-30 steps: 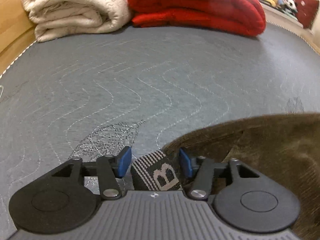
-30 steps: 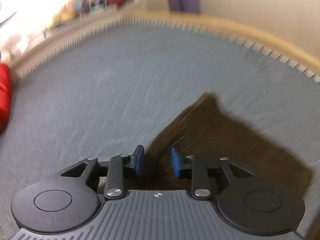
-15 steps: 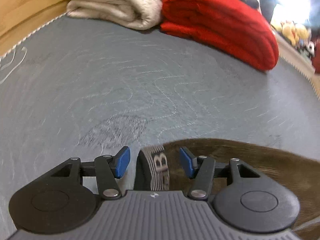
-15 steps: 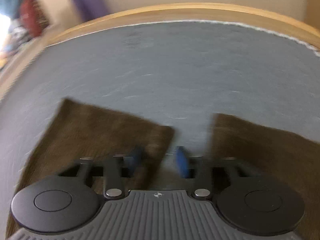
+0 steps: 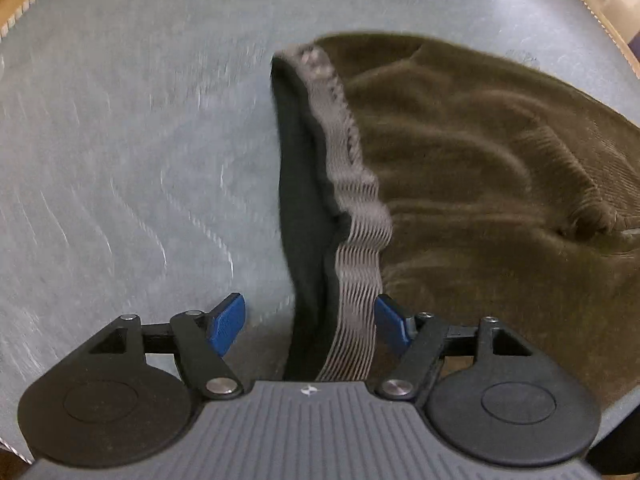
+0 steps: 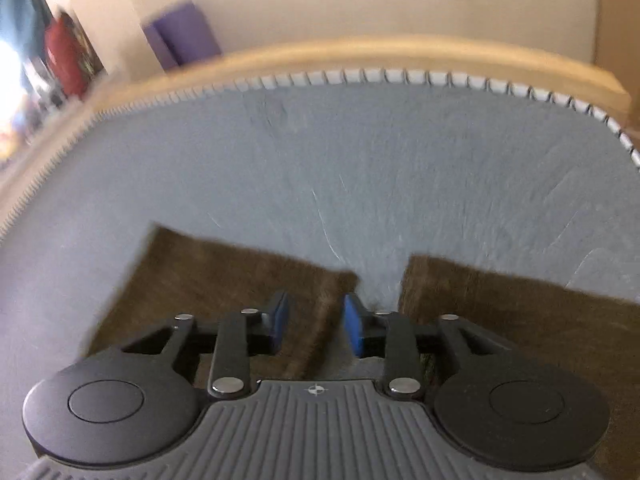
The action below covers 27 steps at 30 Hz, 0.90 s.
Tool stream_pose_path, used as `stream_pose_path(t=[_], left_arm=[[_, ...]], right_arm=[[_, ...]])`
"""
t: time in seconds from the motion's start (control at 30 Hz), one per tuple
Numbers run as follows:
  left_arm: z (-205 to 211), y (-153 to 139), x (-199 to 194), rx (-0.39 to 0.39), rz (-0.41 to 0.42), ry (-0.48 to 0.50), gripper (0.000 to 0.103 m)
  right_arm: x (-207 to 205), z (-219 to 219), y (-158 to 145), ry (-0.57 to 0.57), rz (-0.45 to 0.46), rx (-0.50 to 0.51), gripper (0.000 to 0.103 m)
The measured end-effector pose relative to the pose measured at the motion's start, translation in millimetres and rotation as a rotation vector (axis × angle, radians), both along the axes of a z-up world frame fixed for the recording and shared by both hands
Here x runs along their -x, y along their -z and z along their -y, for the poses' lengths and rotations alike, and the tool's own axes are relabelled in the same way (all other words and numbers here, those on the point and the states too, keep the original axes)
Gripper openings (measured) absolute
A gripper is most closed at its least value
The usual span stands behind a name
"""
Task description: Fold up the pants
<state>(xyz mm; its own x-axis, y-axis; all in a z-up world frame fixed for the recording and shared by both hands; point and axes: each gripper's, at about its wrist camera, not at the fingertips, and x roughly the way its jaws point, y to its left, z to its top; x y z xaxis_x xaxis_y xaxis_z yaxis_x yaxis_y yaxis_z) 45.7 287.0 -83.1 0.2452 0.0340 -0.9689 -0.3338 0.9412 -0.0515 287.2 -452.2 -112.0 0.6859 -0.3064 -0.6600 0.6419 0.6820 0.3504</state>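
Brown corduroy pants (image 5: pixel 480 160) lie on the grey quilted mattress (image 5: pixel 120 160). Their striped grey elastic waistband (image 5: pixel 356 200) and dark lining run towards me between the fingers of my left gripper (image 5: pixel 308 320). Its jaws are opening; the left pad stands well off the band, and the right pad is at its edge. In the right wrist view both leg ends (image 6: pixel 224 272) (image 6: pixel 520 312) lie flat side by side. My right gripper (image 6: pixel 316 320) hovers over the inner edge of the left leg. Its jaws are opening, with cloth below the gap, not pinched.
The mattress (image 6: pixel 360 160) stretches beyond the leg ends to a stitched edge and a wooden frame (image 6: pixel 360 52). A purple object (image 6: pixel 180 32) and a red item (image 6: pixel 64 56) stand by the wall beyond the frame.
The left gripper has tipped downward and spread its jaws off the waistband; the folded blankets have left its view. The right gripper has swung round and its jaws have widened over the leg ends.
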Motion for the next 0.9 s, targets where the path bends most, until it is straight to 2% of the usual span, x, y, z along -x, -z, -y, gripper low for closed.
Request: stream_pose_path(t=[0.13,0.2,0.27,0.37,0.43,0.6,0.67,0.73,0.77,0.83,0.9], left_arm=[[4.8,12.0,11.9,0.09,-0.033,0.034,0.076],[11.3,18.4,14.5,0.089,-0.036,0.094,0.076],[21.0,26.6,21.3,0.052,-0.058,0.163,0.073],[30.0,31.0,32.6,0.006,-0.048,0.243,0.058],[34.0,26.7,39.6,-0.033,-0.031,0.288,0.037],[47.3,19.3,51.2,-0.139,-0.023,0.359,0.036],[56.7,19.2,49.5,-0.197,-0.029,0.402,0.038],[64.2,15.4,48.9,-0.253,-0.018,0.43,0.047],[67.9,9.2,49.6,-0.293,0.003,0.437,0.047],[73.5,-6.3,50.9,-0.374,0.072,0.428,0.054],[75.7,-23.8,50.6,-0.354,0.156,0.396,0.054]], right_arm=[[38.4,-28.9,-50.6,-0.155,0.164,0.011,0.035],[61.5,-51.1,-76.4,-0.24,0.226,0.021,0.038],[86.7,-78.1,-97.8,-0.342,0.282,0.035,0.041],[128.1,-119.9,-130.3,-0.491,0.321,0.082,0.042],[143.8,-142.9,-148.0,-0.586,0.324,0.092,0.043],[186.3,-205.6,-192.4,-0.792,0.361,0.136,0.043],[203.7,-226.7,-206.9,-0.853,0.387,0.176,0.047],[220.5,-240.5,-213.0,-0.897,0.403,0.197,0.051],[222.5,-242.8,-213.5,-0.914,0.4,0.21,0.053],[233.2,-249.3,-210.9,-0.949,0.379,0.262,0.054],[235.3,-251.4,-205.8,-0.972,0.348,0.303,0.054]])
